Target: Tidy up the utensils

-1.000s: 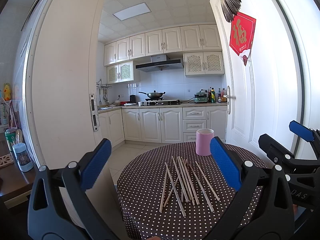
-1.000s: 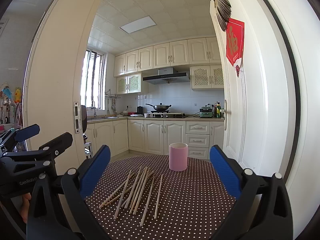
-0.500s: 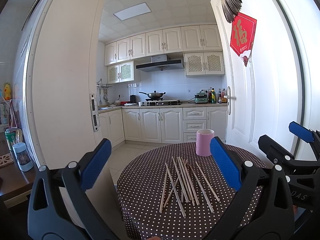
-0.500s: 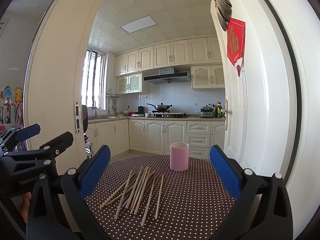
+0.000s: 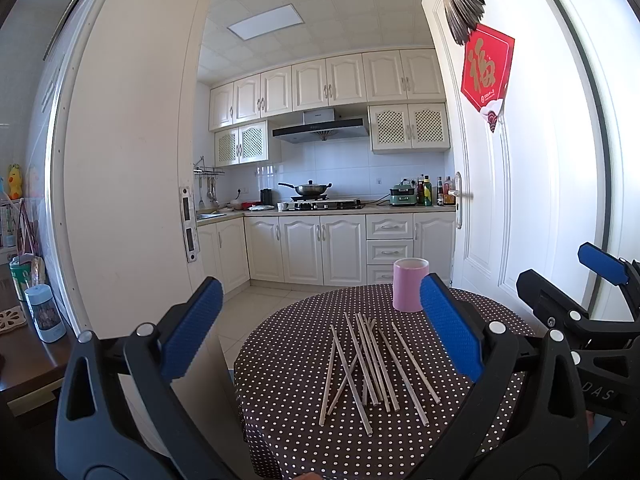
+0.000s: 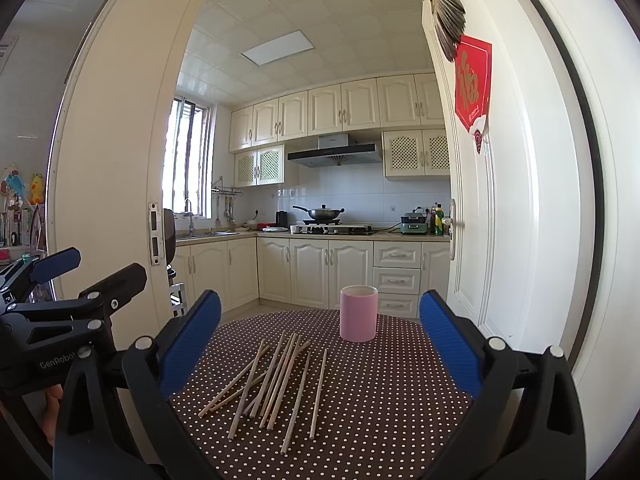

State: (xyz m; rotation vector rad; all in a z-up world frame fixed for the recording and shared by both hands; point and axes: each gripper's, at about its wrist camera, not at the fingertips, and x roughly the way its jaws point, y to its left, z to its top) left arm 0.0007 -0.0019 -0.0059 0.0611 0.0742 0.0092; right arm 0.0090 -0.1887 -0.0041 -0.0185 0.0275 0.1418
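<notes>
Chopsticks lie loose in a rough fan at the middle of the round polka-dot table, several crossing one another, tips pointing roughly toward the pink cup. Cup stands upright at the far side of the table, just beyond the pile, apart from it, mouth open and, as far as can be seen, empty; judged to be the holder the sticks go into. Left gripper hangs above the near-left edge of the table, jaws spread wide, nothing between the blue pads. Right gripper likewise released and empty, held over the near edge and facing the cup; the other tool's frame shows at the side in each wrist view. Both tools sit back from the pile, likely a ready stance before the first pick. Task judged not begun: no stick in the cup. Sticks are thin and lie flat on cloth, so a pick probably needs the pads brought low and closed across one stick; crossed ones may drag neighbours. Kitchen behind, through the open doorway, plays no part.
</notes>
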